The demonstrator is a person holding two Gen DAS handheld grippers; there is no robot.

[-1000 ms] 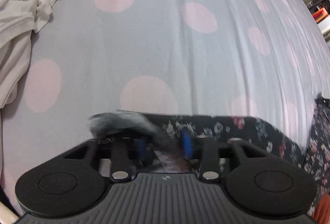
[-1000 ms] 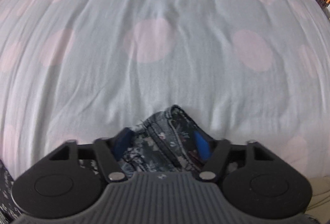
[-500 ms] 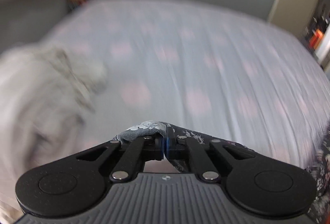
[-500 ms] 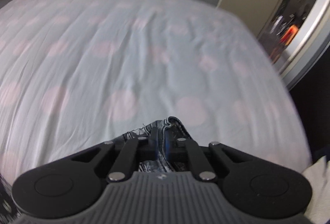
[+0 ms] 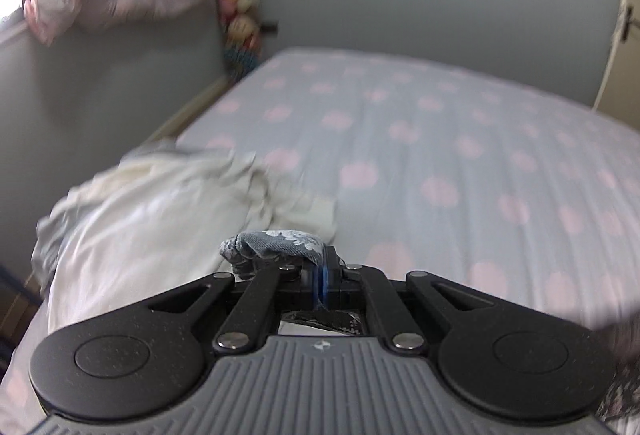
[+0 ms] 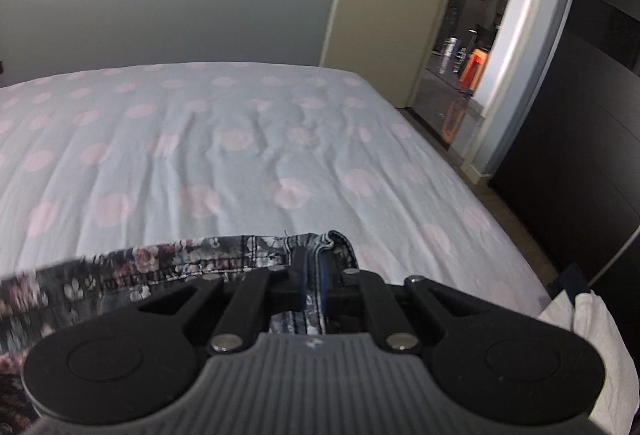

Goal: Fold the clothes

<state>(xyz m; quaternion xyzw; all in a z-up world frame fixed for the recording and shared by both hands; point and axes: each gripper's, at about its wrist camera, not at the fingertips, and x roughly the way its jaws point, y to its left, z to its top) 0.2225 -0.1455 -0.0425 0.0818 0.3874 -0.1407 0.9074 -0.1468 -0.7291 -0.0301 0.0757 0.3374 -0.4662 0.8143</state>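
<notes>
Your left gripper [image 5: 322,275] and right gripper [image 6: 316,279] each pinch the dark floral denim garment [image 6: 168,259] above the pink-dotted pale bedsheet [image 6: 240,155].

The floral garment [image 6: 168,259] was printed denim-like cloth with stitched seams. The bed sheet [image 6: 240,163] was soft, matt, wrinkled cloth. Each hand-held gripper [image 5: 322,277] [image 6: 314,281] looked like matt black plastic with shiny metal pins.

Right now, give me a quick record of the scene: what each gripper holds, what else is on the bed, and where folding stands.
left gripper: shut on floral garment
right gripper: shut on the same garment's edge
garment state: lifted, stretched between the grippers, not yet folded
bed: polka-dot sheet
other clothes: crumpled cream garment on the bed's left side
</notes>
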